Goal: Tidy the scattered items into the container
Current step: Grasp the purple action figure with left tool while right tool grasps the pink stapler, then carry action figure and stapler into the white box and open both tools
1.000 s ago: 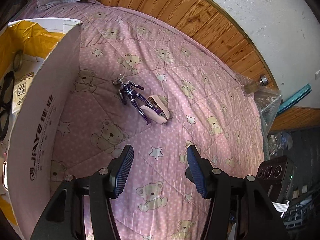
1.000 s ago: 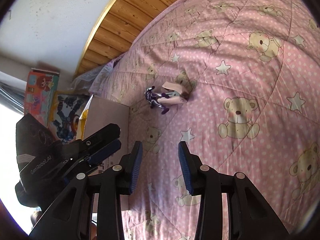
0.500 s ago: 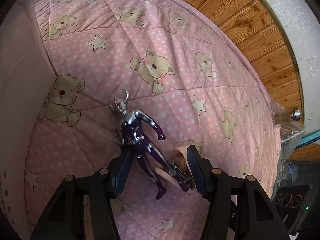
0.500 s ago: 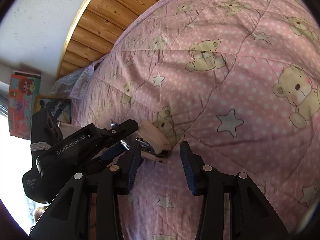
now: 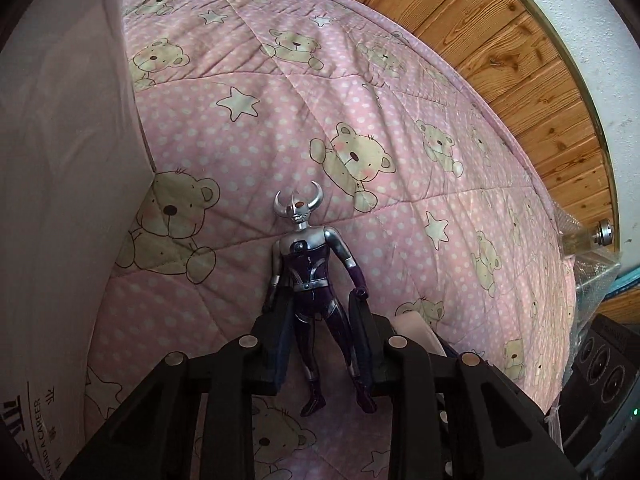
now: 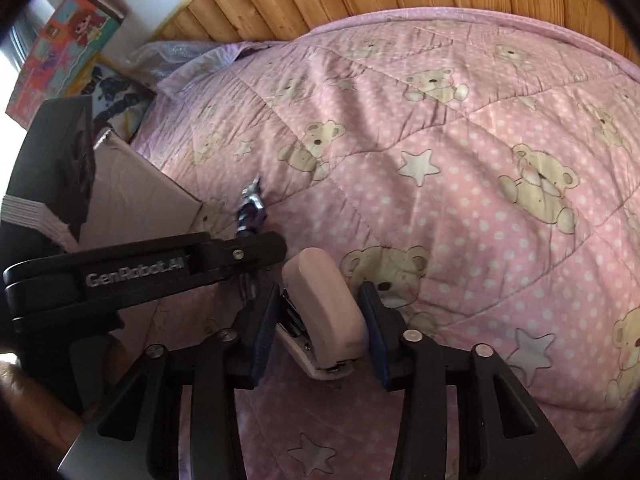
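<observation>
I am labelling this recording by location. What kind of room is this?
Probably a child's bedroom: a pink teddy-bear quilt covers a bed, wood panelling lines the wall, and toy boxes stand beside it.

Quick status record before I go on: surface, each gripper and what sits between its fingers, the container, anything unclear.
surface: pink quilt with bear and star print
left gripper: open, fingers either side of the figure's hips, pads not clearly pressing
figure: silver and purple horned toy, lying face up
right gripper: open, astride the pink stapler, gaps on both sides
container: cardboard box, left of the figure
unclear: box contents out of view
</observation>
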A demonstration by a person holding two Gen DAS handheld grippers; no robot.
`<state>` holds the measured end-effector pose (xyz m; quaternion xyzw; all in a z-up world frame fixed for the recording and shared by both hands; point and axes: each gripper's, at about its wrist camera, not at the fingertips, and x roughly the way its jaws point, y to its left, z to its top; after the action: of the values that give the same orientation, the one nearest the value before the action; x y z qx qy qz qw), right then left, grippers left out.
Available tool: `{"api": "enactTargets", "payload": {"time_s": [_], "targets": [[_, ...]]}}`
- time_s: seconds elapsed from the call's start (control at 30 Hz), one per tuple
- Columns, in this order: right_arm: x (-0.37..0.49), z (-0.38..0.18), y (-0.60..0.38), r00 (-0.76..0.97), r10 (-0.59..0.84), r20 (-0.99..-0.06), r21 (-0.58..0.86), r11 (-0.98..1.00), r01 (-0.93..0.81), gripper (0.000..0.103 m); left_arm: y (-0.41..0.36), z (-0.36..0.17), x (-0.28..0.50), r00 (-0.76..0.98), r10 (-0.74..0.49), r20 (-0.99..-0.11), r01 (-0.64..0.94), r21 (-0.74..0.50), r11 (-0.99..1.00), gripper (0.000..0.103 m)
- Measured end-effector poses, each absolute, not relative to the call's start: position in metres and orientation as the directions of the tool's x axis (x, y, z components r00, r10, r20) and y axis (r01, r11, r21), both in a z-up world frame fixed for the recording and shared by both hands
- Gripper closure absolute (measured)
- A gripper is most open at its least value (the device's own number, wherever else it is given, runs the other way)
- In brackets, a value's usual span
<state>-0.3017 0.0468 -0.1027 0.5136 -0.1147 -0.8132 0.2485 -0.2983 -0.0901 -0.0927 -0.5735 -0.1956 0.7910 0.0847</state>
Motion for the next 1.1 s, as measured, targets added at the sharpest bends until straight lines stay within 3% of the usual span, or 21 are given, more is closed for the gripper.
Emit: {"api": "enactTargets", "payload": {"time_s": [0.43,1.1], "targets": [[-0.25,-0.086,0.08,-0.428,-0.493,-0.758,0.491,-0.862,0.122,0.077,-0.086,-0.084,-0.288,-0.339,0.362,-0.868,0.013,-0.389,-0.921,0.075],[-0.14,-0.056,0.084,-0.468,-0.463,-0.753,0.499,-0.865,0.053,0.077,-0.076,-0.023,-0.17,-0.336,0.471,-0.816,-0.175,-0.438,-0.882,0.075]]}}
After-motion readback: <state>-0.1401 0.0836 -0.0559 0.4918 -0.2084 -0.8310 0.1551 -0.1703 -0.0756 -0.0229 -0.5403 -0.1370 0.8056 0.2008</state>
